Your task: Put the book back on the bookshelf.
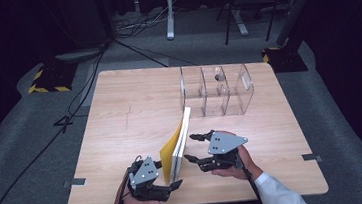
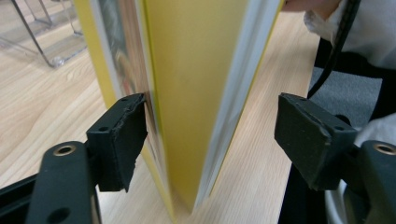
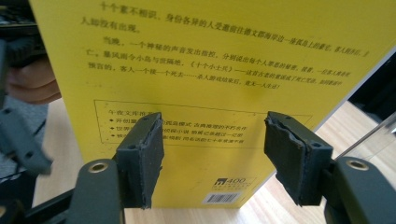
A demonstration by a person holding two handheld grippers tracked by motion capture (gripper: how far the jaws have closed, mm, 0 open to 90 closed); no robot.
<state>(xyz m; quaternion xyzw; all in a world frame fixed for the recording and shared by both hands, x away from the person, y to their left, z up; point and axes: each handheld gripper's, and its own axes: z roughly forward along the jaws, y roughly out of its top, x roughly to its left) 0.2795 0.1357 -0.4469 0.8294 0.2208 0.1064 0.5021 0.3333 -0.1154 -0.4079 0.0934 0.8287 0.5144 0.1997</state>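
A yellow paperback book (image 1: pixel 175 148) stands on its bottom edge on the wooden table (image 1: pixel 120 113), its covers fanned slightly apart. My left gripper (image 1: pixel 168 174) is open at the book's near end. In the left gripper view the book (image 2: pixel 196 93) stands between the jaws; the left pad (image 2: pixel 122 140) sits right against a cover and the right pad (image 2: pixel 308 135) is well apart. My right gripper (image 1: pixel 192 147) is open at the book's right side. It faces the back cover (image 3: pixel 210 70) with printed text and a barcode, nothing between its pads.
A clear acrylic divided organizer (image 1: pixel 218 91) stands on the table beyond the book, at the back right. The table's front edge lies just under both hands. Cables and stand bases lie on the grey floor behind the table.
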